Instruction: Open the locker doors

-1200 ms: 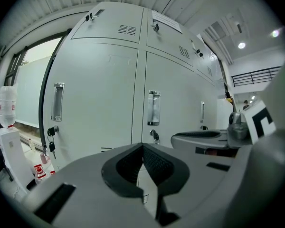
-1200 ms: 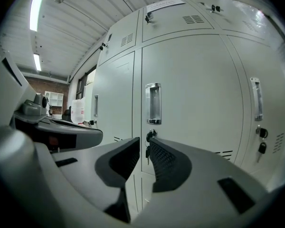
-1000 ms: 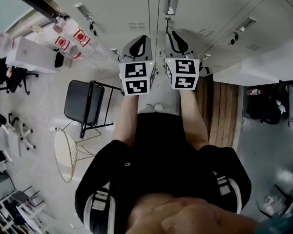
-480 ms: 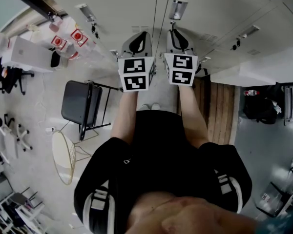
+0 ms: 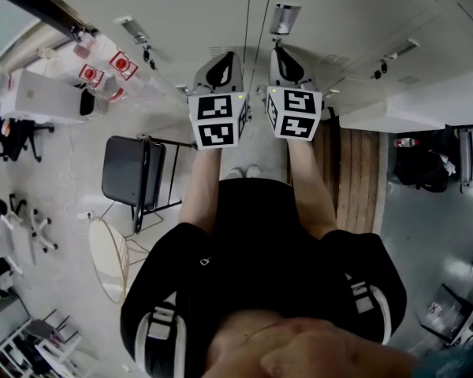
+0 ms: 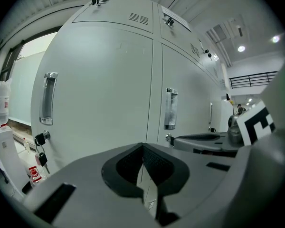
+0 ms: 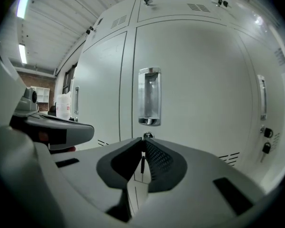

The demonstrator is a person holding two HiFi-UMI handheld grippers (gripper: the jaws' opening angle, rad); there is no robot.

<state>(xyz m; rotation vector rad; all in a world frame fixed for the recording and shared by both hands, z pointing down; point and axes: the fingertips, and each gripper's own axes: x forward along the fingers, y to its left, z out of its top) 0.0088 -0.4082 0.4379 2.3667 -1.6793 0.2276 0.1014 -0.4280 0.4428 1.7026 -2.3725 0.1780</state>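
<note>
White locker doors point(image 5: 323, 6) stand shut in front of me. My right gripper point(image 5: 277, 52) is at the lock point(image 7: 147, 135) under a chrome recessed handle point(image 7: 149, 96). A thin dark key point(image 7: 142, 164) hangs from that lock, between the pads of my right gripper point(image 7: 143, 141). The jaws are closing on it and their tips nearly meet. My left gripper point(image 5: 227, 57) is level beside it, a little off the doors. In the left gripper view, my left gripper point(image 6: 143, 145) is shut on nothing and points at the seam between two doors. Another handle point(image 6: 170, 108) lies to the right of that seam.
A black folding chair point(image 5: 130, 172) and a small round table point(image 5: 109, 258) stand to my left. A wooden bench point(image 5: 361, 176) runs along the lockers on my right. The left locker door has its own handle point(image 6: 48, 98) with keys point(image 6: 40, 148) hanging below.
Both grippers have edged forward toward the locker doors. The right gripper's tip now covers the lock below the handle.
</note>
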